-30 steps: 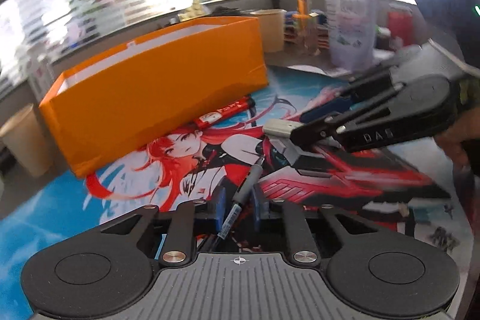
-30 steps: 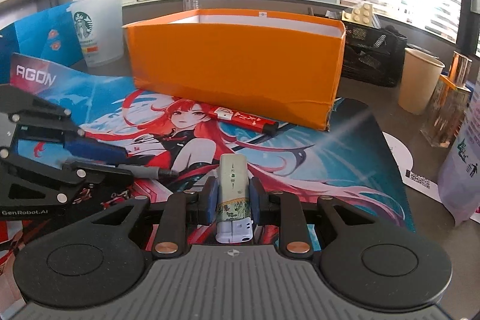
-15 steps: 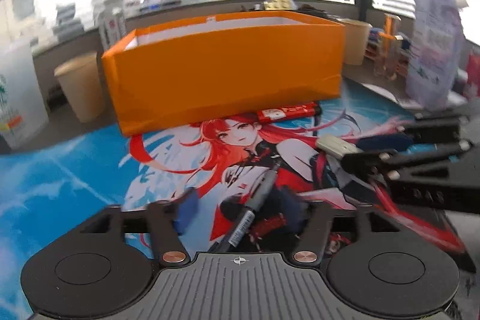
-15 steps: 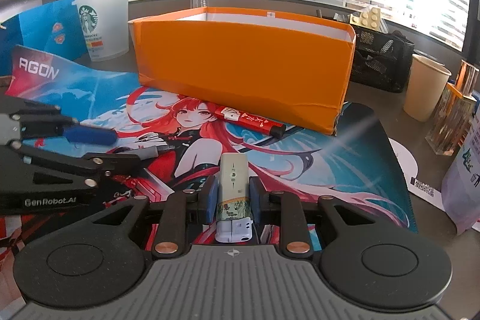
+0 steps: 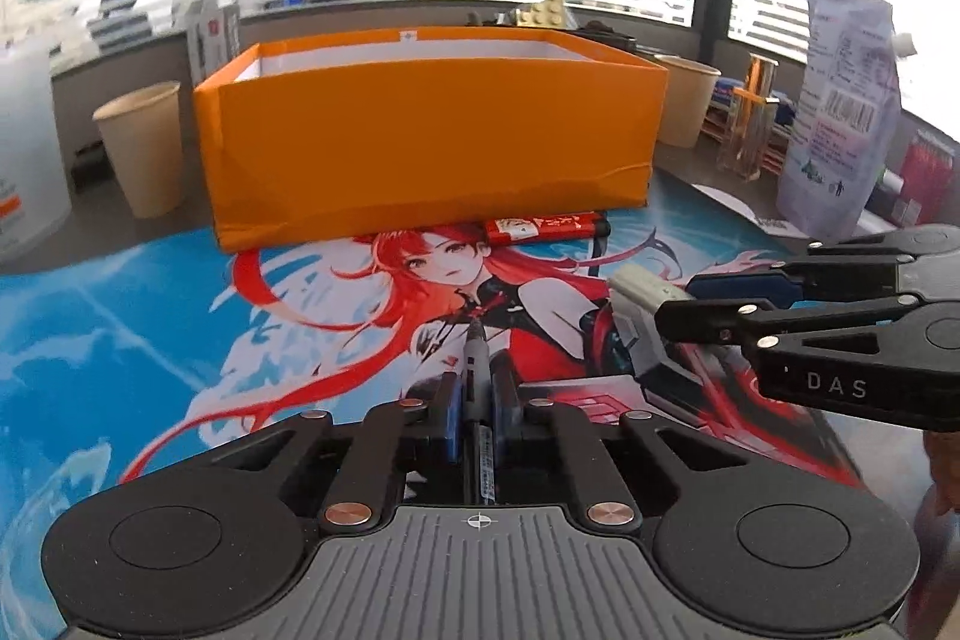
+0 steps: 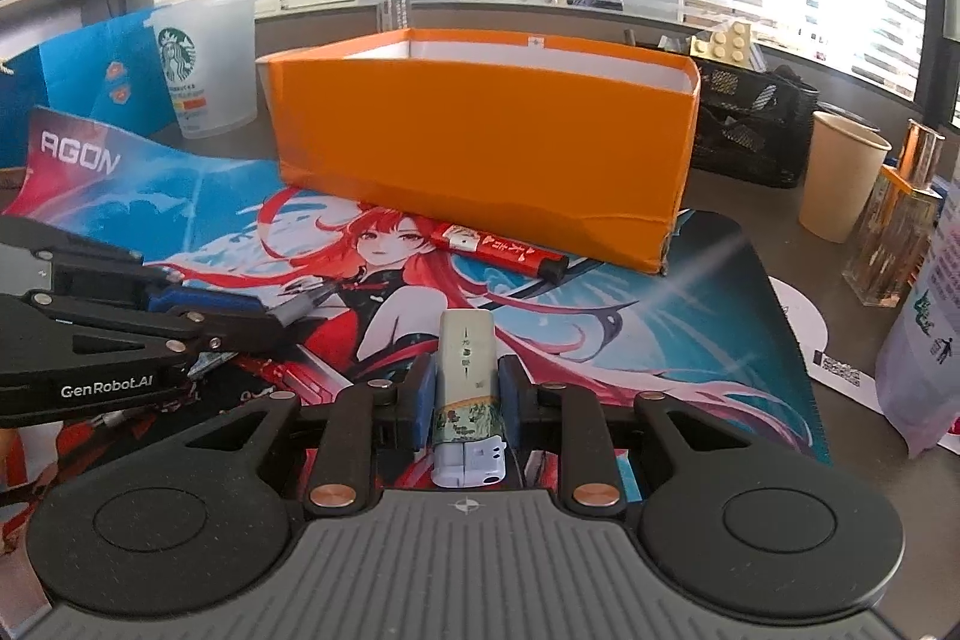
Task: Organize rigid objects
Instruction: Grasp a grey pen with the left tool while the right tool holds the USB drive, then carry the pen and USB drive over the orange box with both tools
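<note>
My left gripper is shut on a grey marker pen and holds it pointing forward over the printed mat. My right gripper is shut on a cream lighter with a green band. An open orange box stands ahead at the mat's far edge; it also shows in the right wrist view. A red lighter lies on the mat against the box's front wall, seen too in the right wrist view. Each gripper shows in the other's view, the right one and the left one.
The anime mat covers the table. Paper cups stand left and right of the box. A Starbucks cup, a glass bottle, a black mesh organiser and a printed pouch ring the mat.
My left gripper opened half a second ago with the marker loose between its fingers, then shut on it again and turned to face the box. My right gripper still holds the cream lighter.
</note>
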`<state>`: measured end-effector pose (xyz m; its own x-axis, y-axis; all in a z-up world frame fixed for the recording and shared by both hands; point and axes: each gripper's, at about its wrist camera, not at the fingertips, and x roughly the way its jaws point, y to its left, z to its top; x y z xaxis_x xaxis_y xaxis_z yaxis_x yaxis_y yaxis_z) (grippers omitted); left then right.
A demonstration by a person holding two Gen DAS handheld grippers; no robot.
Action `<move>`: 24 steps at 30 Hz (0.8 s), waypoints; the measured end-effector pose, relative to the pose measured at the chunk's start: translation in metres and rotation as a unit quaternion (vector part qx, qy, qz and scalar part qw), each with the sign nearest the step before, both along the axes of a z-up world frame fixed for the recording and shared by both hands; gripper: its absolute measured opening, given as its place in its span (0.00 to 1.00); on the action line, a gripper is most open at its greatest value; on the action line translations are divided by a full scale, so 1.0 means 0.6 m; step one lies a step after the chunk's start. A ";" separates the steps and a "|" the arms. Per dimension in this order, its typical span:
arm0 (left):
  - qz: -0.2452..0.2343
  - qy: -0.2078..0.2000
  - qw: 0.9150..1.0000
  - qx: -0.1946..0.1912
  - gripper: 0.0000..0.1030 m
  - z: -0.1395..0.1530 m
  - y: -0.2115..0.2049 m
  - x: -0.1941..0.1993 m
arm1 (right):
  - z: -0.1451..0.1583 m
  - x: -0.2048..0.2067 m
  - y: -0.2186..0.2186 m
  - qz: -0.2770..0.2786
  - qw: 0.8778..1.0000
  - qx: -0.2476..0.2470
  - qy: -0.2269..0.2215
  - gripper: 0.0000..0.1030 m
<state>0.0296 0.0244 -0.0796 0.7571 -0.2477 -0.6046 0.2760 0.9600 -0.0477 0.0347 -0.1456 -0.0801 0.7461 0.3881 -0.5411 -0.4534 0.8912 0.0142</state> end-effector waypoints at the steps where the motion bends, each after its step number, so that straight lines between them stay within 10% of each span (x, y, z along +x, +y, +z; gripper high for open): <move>1: 0.003 0.002 1.000 -0.005 0.08 0.002 0.003 -0.001 | 0.004 -0.002 0.000 0.000 1.000 0.001 -0.003 0.20; 24: 0.022 -0.103 0.994 -0.014 0.08 0.128 0.019 -0.015 | 0.084 -0.018 0.007 0.008 0.998 0.013 -0.068 0.20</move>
